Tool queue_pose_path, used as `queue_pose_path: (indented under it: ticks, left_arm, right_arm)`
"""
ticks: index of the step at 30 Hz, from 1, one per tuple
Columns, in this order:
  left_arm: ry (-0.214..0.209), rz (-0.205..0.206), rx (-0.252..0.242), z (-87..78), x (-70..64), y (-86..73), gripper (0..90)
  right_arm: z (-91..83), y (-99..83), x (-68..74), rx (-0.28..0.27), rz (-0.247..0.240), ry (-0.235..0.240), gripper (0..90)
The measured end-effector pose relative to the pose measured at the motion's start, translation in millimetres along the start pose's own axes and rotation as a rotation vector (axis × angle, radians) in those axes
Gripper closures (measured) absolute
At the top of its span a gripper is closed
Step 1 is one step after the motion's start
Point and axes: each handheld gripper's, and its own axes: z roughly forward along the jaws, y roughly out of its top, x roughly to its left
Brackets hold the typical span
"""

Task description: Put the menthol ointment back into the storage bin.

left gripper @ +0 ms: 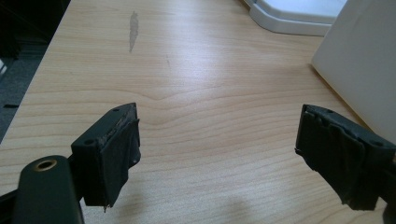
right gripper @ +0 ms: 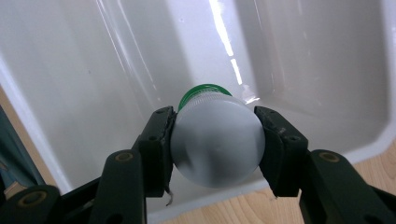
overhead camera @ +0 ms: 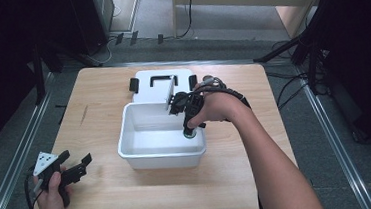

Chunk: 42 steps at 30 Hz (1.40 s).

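A white plastic bin [overhead camera: 128, 134] stands in the middle of the wooden table. My right gripper [overhead camera: 189, 127] reaches down into its right side, shut on a small white bottle [right gripper: 215, 143] with a green cap [right gripper: 204, 88]. The bottle points cap-first toward the bin's floor [right gripper: 140, 56], its round base facing the right gripper's camera. My left gripper [overhead camera: 77, 163] rests low at the table's front left corner, jaws wide apart with nothing between them, and its fingers [left gripper: 112, 151] hover just over the bare wood.
The bin's white lid [overhead camera: 144, 82] with black latches lies flat behind the bin, and a white card [overhead camera: 169, 93] stands upright at the bin's back rim. The bin's wall [left gripper: 359, 65] shows to the right of the left gripper. Dark stands and cables surround the table.
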Motion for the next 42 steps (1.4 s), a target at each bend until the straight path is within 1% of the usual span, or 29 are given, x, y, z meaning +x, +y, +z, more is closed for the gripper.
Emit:
queue_pose_path:
  ticks: [1,3,4,6,10,11,13,17,19,23,24,27,32,35,37,42]
  left_arm:
    - [-0.001,0.0,-0.001,-0.1,0.0,0.0,14.3]
    - [-0.001,0.0,-0.001,-0.2,0.0,-0.1,14.3]
    - [-0.001,-0.001,-0.001,-0.1,0.0,-0.1,14.3]
    - [0.0,-0.001,-0.001,-0.1,0.0,-0.1,14.3]
    - [0.0,-0.001,-0.001,0.0,0.1,0.0,14.3]
    - [0.0,-0.001,-0.001,0.0,0.1,0.0,14.3]
    - [0.0,-0.001,-0.003,0.0,0.0,-0.1,14.3]
    - [0.0,-0.001,-0.004,0.0,0.0,-0.2,14.3]
    - [-0.001,-0.001,-0.003,0.0,0.0,-0.1,14.3]
    - [0.0,-0.002,-0.003,0.1,0.0,-0.1,14.3]
    - [0.0,-0.002,-0.003,0.1,0.0,-0.1,14.3]
    - [0.0,0.0,-0.003,0.0,-0.1,-0.1,14.3]
    - [0.001,0.001,-0.002,0.0,0.1,-0.1,14.3]
    - [0.001,-0.002,-0.002,0.0,-0.1,-0.1,14.3]
    - [0.0,-0.003,-0.001,0.0,-0.1,-0.1,14.3]
    - [-0.001,0.0,0.0,-0.1,0.0,-0.1,14.3]
  right_arm:
    - [5.2,1.4,0.1,0.001,-0.006,0.003,51.6]
    - [7.0,1.8,0.2,0.001,-0.01,0.003,51.6]
    - [10.6,3.3,1.5,0.011,-0.004,0.001,51.6]
    - [12.8,3.8,1.5,0.008,-0.01,0.002,51.6]
    - [24.5,5.8,1.9,0.018,-0.015,0.018,51.6]
    - [24.5,5.8,1.9,0.018,-0.015,0.018,51.6]
    - [31.0,7.2,1.2,0.021,-0.009,0.013,51.6]
    - [35.2,9.3,1.9,0.022,-0.012,0.014,51.6]
    - [38.4,11.9,3.1,0.02,-0.027,0.021,51.6]
    - [42.0,15.2,4.6,0.031,-0.019,0.02,51.6]
    - [43.5,16.0,4.5,0.03,-0.026,0.017,51.6]
    - [47.3,16.7,5.0,0.038,-0.022,0.018,51.6]
    - [55.3,16.9,4.9,0.05,-0.032,0.014,51.5]
    - [58.4,17.1,5.4,0.05,-0.027,0.016,51.5]
    - [62.9,17.6,5.8,0.061,-0.031,0.019,51.5]
    - [68.0,17.6,6.5,0.074,-0.034,0.022,51.5]
